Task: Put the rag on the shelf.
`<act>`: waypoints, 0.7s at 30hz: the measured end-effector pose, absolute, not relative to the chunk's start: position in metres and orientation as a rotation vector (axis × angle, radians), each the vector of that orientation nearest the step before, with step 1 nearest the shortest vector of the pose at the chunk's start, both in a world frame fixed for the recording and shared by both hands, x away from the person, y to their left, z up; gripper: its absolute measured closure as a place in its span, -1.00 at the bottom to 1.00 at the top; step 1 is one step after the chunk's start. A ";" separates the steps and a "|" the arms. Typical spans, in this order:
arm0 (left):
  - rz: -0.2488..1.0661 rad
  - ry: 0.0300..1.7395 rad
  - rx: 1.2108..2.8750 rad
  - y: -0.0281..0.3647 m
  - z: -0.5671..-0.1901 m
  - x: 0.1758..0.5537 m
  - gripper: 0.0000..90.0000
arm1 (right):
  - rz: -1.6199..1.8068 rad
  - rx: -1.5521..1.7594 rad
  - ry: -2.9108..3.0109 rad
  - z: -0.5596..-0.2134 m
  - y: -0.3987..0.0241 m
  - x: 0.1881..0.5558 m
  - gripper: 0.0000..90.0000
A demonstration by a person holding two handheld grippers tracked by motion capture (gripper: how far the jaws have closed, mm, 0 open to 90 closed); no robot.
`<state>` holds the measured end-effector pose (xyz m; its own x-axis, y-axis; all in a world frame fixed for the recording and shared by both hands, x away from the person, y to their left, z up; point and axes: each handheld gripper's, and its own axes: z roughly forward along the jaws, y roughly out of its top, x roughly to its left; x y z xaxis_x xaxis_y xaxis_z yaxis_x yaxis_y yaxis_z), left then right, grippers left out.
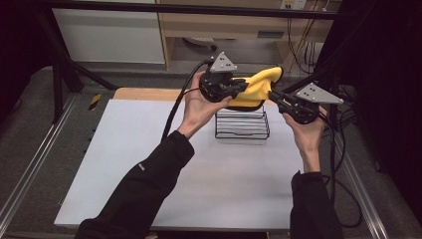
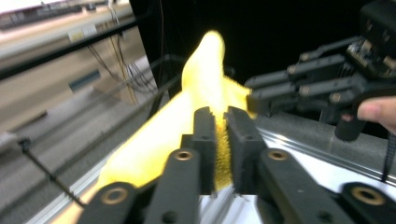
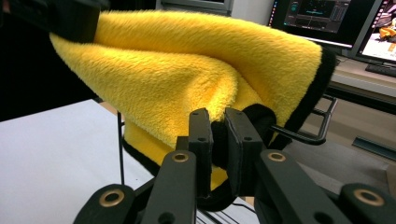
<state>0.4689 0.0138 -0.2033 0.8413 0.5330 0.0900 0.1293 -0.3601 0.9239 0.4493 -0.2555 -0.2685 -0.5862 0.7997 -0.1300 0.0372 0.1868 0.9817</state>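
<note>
A fluffy yellow cloth (image 1: 259, 87) with a black border is held in the air above a black wire rack (image 1: 242, 124) at the back of the table. My left gripper (image 1: 242, 85) is shut on the cloth's left part; in the left gripper view (image 2: 220, 135) yellow pile is pinched between its jaws. My right gripper (image 1: 273, 96) is shut on the cloth's right lower edge; in the right gripper view (image 3: 218, 140) its jaws clamp the black border. The cloth (image 3: 196, 79) drapes over the rack's top bar (image 3: 308, 135). The other gripper (image 2: 299, 88) grips the cloth (image 2: 205, 84) from the right.
The white table top (image 1: 199, 164) stretches in front of the rack. A metal frame and rails (image 1: 30, 164) flank the table. Cables (image 1: 174, 104) trail from both grippers. Monitors (image 3: 336, 18) stand behind in the right gripper view.
</note>
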 end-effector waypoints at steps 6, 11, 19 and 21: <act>0.435 0.485 1.944 0.026 -0.220 0.463 0.91 | 1.477 0.838 1.784 -0.270 -0.260 0.446 0.73; 0.462 0.463 1.974 0.028 -0.230 0.463 0.91 | 1.479 0.852 1.766 -0.270 -0.262 0.443 0.48; 0.490 0.453 2.032 0.025 -0.243 0.465 0.90 | 1.530 0.853 1.675 -0.244 -0.263 0.440 0.12; 0.490 0.457 2.035 0.025 -0.246 0.466 0.90 | 1.519 0.863 1.684 -0.240 -0.261 0.444 0.08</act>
